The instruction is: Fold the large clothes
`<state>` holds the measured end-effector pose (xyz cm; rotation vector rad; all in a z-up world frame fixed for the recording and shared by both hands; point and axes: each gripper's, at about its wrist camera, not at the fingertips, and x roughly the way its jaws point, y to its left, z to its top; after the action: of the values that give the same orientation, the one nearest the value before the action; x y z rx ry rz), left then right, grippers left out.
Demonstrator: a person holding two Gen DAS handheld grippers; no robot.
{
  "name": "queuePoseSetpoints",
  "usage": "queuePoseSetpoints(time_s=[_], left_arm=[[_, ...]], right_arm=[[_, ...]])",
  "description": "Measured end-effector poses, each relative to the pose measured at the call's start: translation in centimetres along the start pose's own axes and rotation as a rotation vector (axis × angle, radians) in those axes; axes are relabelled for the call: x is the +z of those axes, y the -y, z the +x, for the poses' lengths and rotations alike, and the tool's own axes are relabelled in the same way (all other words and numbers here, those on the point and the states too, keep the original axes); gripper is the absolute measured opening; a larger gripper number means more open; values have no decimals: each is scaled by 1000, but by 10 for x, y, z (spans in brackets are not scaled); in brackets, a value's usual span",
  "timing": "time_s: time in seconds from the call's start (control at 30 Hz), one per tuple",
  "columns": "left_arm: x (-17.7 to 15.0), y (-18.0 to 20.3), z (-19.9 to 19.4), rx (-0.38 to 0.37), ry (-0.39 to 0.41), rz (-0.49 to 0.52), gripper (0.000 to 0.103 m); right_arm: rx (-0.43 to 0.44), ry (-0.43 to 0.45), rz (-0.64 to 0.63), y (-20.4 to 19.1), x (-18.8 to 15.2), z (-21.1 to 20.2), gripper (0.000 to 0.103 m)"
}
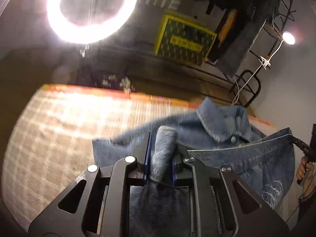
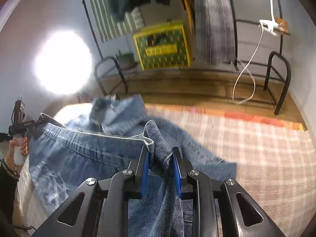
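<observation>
The left wrist view alone shows a ring lamp (image 1: 91, 11) as a clear bright hoop; in the right wrist view the same lamp is only a white glare. The right wrist view alone shows a white cable (image 2: 250, 63) looping down onto a wooden shelf (image 2: 177, 83) beside a black metal frame (image 2: 280, 79). Both views take in a yellow and green box (image 1: 183, 41) on that shelf, and the checked cloth (image 1: 59, 130) spread over the table, with an orange edge at its far side.

A denim jacket (image 1: 227, 138) lies partly on the checked cloth, its collar standing up at the far side, and partly lifted toward the cameras. The left tongs (image 1: 161, 156) pinch a bunched fold of the jacket between their blue pads, the fold poking up past the tips. The right tongs (image 2: 160, 158) likewise pinch a rolled corner of the denim, which sticks up between the tips. A stitched hem runs taut between the two grips.

At the right edge of the left wrist view the person's right hand (image 1: 304, 169) grips a black handle. At the left edge of the right wrist view the left hand (image 2: 19, 148) grips the other handle, with a braided band on the wrist. The cloth looks streaked with blur in both views.
</observation>
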<state>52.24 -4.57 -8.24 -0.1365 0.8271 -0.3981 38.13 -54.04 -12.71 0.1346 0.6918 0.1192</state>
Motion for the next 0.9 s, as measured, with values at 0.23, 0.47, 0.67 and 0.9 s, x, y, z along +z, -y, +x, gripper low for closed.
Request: queuePoseSetpoints(time_s=[0.23, 0.47, 0.67, 0.9], left_arm=[[20, -7, 51, 137, -53, -2, 3], [-4, -38, 18, 78, -62, -68, 26], [-37, -46, -50, 9, 16, -67, 60], [-50, 14, -28, 28, -16, 88, 60]], right_arm=[[-123, -97, -43, 1, 11, 47, 19], [-202, -238, -56, 9, -17, 92, 23], [-223, -153, -40, 13, -18, 37, 47], [-121, -35, -61, -10, -43, -20, 47]])
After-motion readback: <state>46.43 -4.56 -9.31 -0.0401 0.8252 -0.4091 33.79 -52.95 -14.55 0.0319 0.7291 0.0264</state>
